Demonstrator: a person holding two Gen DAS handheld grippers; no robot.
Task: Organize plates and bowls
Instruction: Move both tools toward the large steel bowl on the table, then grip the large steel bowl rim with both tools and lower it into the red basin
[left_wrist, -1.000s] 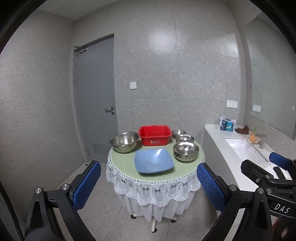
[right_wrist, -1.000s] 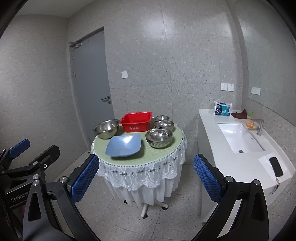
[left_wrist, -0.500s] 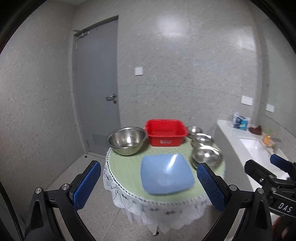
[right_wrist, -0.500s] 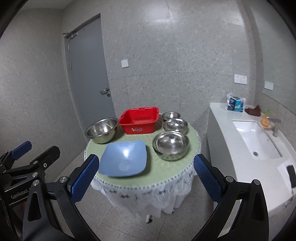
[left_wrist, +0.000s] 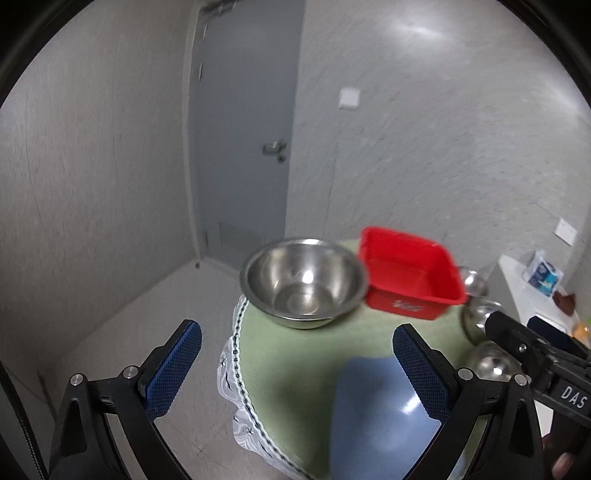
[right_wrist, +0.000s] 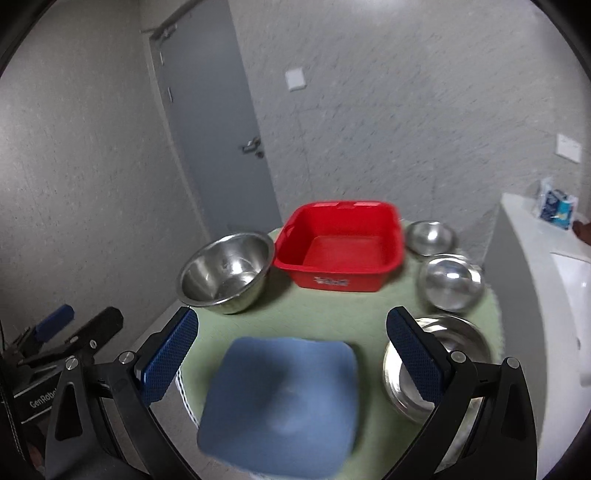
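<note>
Both our grippers are spread wide and empty. The blue plate (right_wrist: 280, 402) lies on the table just ahead of the right gripper (right_wrist: 291, 358), between its fingers. It looks stiff, light and slick, so we judge its near rim the place to pinch; the steel bowl (left_wrist: 303, 282) sits beyond the left gripper (left_wrist: 295, 367)

This is a washroom or utility room in a home or office. Speckled grey tiled walls (right_wrist: 406, 110) meet a plain grey door with a lever handle (right_wrist: 207, 122). A white counter with a sunken basin (right_wrist: 565, 295) stands at the right. A small round table under a green lace-edged cloth (right_wrist: 369, 310) carries steel bowls.
</note>
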